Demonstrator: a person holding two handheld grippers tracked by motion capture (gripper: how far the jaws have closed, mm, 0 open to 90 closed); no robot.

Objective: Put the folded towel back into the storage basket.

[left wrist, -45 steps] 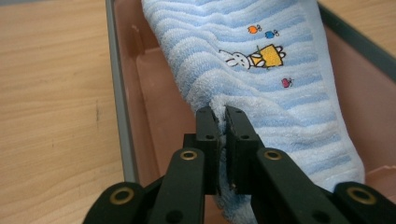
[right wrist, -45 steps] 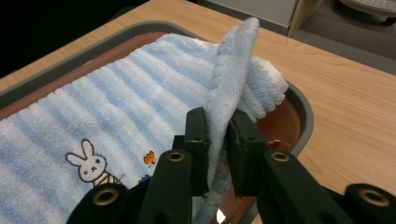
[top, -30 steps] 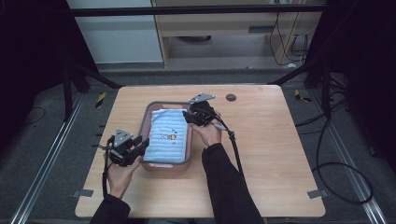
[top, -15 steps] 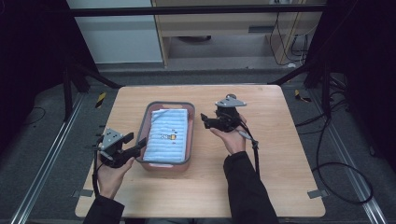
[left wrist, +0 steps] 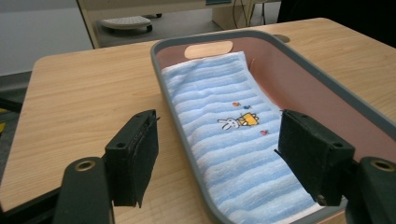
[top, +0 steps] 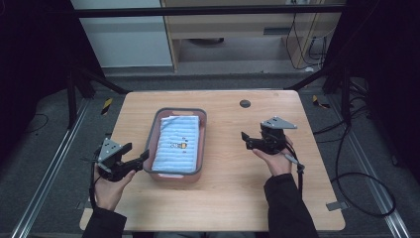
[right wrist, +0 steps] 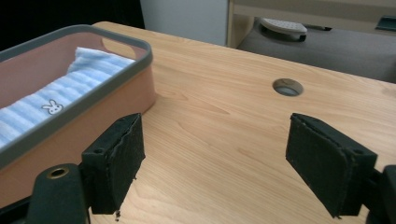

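High view: a wooden table (top: pixel 223 203) fills the middle of the frame, and a pink tub (top: pixel 158 130) with a grey rim lies a little left of its centre. A folded blue striped towel (top: pixel 177 145) lies flat inside the tub, with a small rabbit picture near its middle. The left gripper (top: pixel 144 157) sits in the lower left of the frame, just beside the tub's near left corner, its tips pointing at the tub wall. The right gripper (top: pixel 244 139) sits right of centre, well apart from the tub, over bare wood, and points left toward it. A small round hole (top: pixel 244 103) in the tabletop shows above that gripper, toward the far edge.

In the left gripper view, the two black jaws stand spread wide, having just been opening. The tub's rim (left wrist: pixel 187 154) runs up between them, with one jaw over the table at lower left and the other over the towel (left wrist: pixel 224 116) at lower right. Neither pad presses on anything.

In the right gripper view, the jaws are likewise spread wide after just opening, with only bare table (right wrist: pixel 219 140) between them. The tub (right wrist: pixel 107 102) takes up the left edge of the frame with the towel (right wrist: pixel 56 100) inside, and the hole (right wrist: pixel 287 87) lies at upper right.
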